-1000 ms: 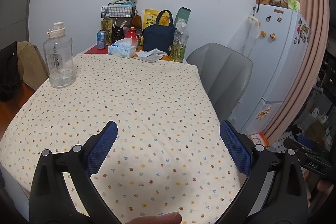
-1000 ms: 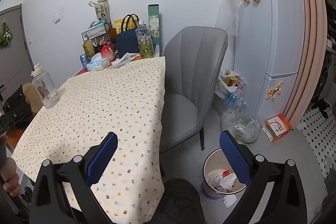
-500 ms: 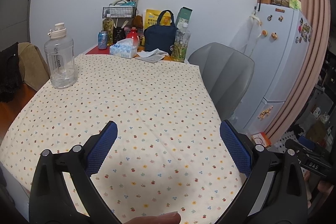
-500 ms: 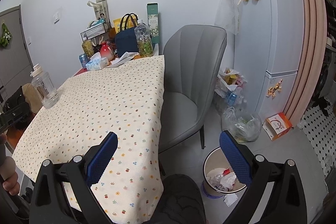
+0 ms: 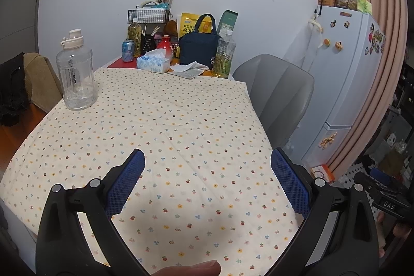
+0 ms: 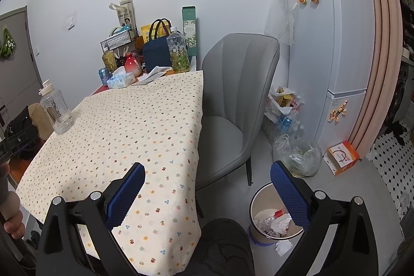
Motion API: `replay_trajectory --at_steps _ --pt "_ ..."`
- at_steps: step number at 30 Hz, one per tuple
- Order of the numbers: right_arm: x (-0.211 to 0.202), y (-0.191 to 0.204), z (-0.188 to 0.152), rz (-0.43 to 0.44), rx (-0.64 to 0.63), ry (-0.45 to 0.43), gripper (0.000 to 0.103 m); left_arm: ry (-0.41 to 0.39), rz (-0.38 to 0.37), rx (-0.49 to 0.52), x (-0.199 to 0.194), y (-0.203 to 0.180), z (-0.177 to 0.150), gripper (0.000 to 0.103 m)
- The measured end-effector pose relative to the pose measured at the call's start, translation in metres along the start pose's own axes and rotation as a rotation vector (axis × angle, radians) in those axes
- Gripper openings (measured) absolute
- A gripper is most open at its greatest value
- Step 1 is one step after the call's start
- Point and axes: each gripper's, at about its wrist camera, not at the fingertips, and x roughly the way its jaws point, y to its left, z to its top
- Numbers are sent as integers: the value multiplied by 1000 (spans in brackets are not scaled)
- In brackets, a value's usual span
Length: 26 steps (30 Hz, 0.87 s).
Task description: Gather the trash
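So the trash you can reach for next is probably the crumpled white tissue at the far edge of the table, lying on a flat printed packet between the tissue box and the green-tea bottle; from here it is small, so treat that reading as likely rather than certain. The bin stands on the floor off the table's near right corner, beside the grey chair, already holding wrappers and paper, with one scrap on the floor touching its base.

Over the last second very little has shifted: your left gripper has drifted slightly forward and lower over the near half of the tablecloth, and your right gripper has barely moved above the near right corner. Both have their fingers spread wide, with nothing between the pads.

That suggests you are between pickups, hands free. The cloth itself looks bare apart from the big water jug at the left edge, so the remaining work seems to sit along the far edge.
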Motion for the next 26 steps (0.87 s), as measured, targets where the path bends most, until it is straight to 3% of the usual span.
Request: replay_trajectory --at_steps 26 --pt "2 -2 -1 10 -2 -3 95 17 -3 -1 6 1 -5 97"
